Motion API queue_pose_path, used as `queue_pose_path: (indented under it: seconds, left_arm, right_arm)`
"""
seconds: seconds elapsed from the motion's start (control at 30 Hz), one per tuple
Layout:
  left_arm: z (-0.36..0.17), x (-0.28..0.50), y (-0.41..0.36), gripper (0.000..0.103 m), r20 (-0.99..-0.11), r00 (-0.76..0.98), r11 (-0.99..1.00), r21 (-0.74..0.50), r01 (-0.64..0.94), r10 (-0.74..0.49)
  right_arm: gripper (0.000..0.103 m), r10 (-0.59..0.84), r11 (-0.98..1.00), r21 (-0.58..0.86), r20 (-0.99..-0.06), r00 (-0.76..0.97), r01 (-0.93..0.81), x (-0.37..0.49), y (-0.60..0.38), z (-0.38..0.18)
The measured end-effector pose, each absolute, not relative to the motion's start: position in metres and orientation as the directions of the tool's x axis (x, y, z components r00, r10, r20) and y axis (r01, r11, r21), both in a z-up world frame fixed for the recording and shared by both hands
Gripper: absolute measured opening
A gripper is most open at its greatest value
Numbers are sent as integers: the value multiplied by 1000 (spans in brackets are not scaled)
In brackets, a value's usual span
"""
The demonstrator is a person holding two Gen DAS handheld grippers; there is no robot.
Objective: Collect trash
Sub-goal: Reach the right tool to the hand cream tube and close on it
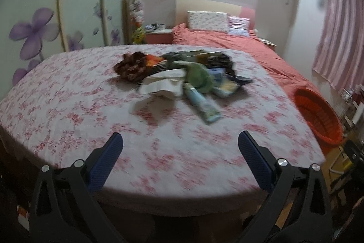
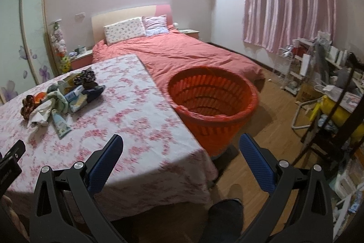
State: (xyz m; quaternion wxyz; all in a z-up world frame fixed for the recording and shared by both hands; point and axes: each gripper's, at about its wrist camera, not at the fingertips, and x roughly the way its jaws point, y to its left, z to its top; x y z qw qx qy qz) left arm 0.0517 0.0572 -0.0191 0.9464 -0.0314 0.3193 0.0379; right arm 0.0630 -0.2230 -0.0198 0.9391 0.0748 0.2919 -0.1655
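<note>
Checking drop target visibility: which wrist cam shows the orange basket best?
Right wrist. The orange basket sits near frame centre on the floor beside the table, with its whole rim and inside visible. The left wrist view shows it only at the far right edge, distorted and partly cut off by the table.

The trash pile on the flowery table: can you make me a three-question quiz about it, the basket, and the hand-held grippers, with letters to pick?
1. Where is the trash pile?
A. on the table
B. inside the basket
C. on the bed

2. What colour is the basket?
A. blue
B. orange-red
C. white

3. How are the left hand-held gripper and right hand-held gripper?
A. both open and empty
B. both shut on trash
C. one holding a tube

Answers:
1. A, the pile lies on the flowery table.
2. B, its slatted walls are orange-red.
3. A, the fingers stand wide apart with nothing between them.
</note>
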Motion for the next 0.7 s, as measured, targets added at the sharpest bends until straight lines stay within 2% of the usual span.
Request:
queue_pose_path:
  seconds: [0.1,0.27,0.43,0.67,0.7]
  left_arm:
    - [-20,67,79,99,-608,789,990,-35,-138,89]
    - [-19,94,111,99,-591,795,983,-22,-183,135]
    - [-24,119,138,99,-603,780,975,-14,-221,168]
    - [-34,148,171,99,-630,758,969,-37,-244,167]
    - [-35,150,174,99,-632,757,969,-40,-245,166]
  right_arm:
    - [98,-207,950,75,-579,789,304,82,-215,-21]
    - [86,-66,975,131,-598,799,179,127,-188,-25]
    - [79,87,986,163,-618,782,19,173,-144,-31]
    - [58,257,966,177,-666,700,-187,229,-84,-47]
    - [57,272,962,178,-672,689,-206,234,-78,-49]
